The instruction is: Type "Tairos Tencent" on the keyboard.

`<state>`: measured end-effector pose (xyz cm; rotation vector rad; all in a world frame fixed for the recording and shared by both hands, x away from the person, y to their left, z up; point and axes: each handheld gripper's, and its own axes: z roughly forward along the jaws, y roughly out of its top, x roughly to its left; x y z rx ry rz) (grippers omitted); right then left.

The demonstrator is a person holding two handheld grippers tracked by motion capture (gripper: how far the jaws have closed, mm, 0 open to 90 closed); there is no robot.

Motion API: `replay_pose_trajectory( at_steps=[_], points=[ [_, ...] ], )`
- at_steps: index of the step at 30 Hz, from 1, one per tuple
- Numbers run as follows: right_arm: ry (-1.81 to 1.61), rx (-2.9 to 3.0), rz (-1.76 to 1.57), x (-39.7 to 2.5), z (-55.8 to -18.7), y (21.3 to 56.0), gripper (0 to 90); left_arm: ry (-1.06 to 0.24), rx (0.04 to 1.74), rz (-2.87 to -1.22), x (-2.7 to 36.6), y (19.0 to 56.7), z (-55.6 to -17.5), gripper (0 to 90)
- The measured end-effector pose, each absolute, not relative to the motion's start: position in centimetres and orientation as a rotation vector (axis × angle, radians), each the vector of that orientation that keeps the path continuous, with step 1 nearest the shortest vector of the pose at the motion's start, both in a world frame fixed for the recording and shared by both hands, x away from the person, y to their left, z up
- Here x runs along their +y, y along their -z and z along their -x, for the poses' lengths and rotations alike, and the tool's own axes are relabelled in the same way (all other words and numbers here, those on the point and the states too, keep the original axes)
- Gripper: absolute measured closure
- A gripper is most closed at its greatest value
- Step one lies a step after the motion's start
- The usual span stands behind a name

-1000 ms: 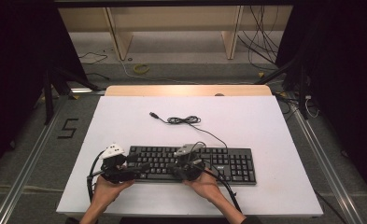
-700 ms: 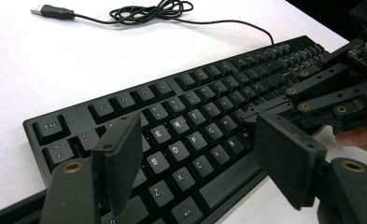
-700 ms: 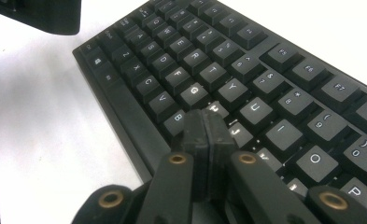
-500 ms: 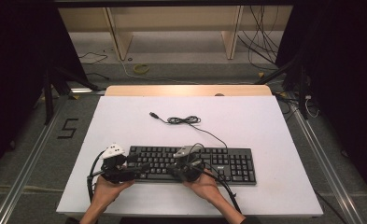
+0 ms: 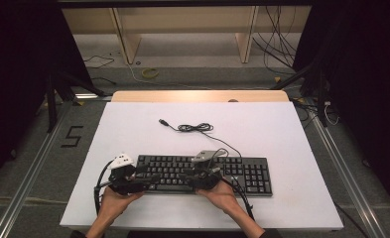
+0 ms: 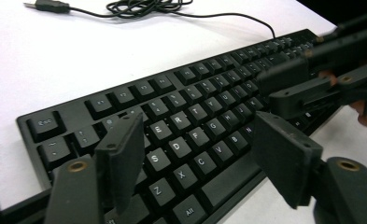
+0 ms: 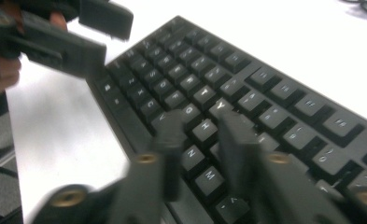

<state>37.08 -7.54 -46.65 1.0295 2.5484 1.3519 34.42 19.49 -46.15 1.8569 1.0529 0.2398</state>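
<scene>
A black keyboard (image 5: 244,174) lies across the near half of the white table (image 5: 282,129), its thin cable (image 5: 195,128) coiled behind it and ending in a USB plug (image 5: 162,121). My left gripper (image 5: 152,178) hovers over the keyboard's left end, pointing right. In the left gripper view its jaws (image 6: 197,144) stand wide open above the S, D, X and C keys of the keyboard (image 6: 195,88), holding nothing. My right gripper (image 5: 186,173) points left over the keyboard's middle. Its jaws (image 7: 202,128) are blurred, a narrow gap apart above the H and N keys (image 7: 204,128), with nothing between them.
The two grippers' tips face each other closely above the keys; the right gripper (image 6: 271,88) shows in the left gripper view, the left gripper (image 7: 102,37) in the right one. A wooden strip (image 5: 197,96) edges the table's far side. Bare table lies behind and right of the keyboard.
</scene>
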Motion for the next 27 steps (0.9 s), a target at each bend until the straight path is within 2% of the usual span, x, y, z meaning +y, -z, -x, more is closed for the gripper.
replay_pose_trajectory(
  at_steps=[4, 10, 15, 27],
  points=[
    [-1.382, 2.522, -1.038, -8.2, -37.2, 46.2, 55.5, -0.228, 1.043, -1.867, 19.3, 46.3, -34.5, 38.1],
    [-1.401, 2.479, -1.072, -9.1, -37.4, 45.7, 42.2, -0.217, 1.02, -1.886, 19.0, 46.5, -34.5, 47.1],
    [-1.409, 2.459, -1.079, -9.5, -37.3, 45.5, 37.9, -0.205, 1.003, -1.911, 18.7, 46.8, -34.6, 54.8],
    [-1.416, 2.437, -1.075, -10.0, -37.2, 45.2, 35.7, -0.203, 0.973, -1.959, 18.2, 47.1, -34.6, 68.5]
  ],
)
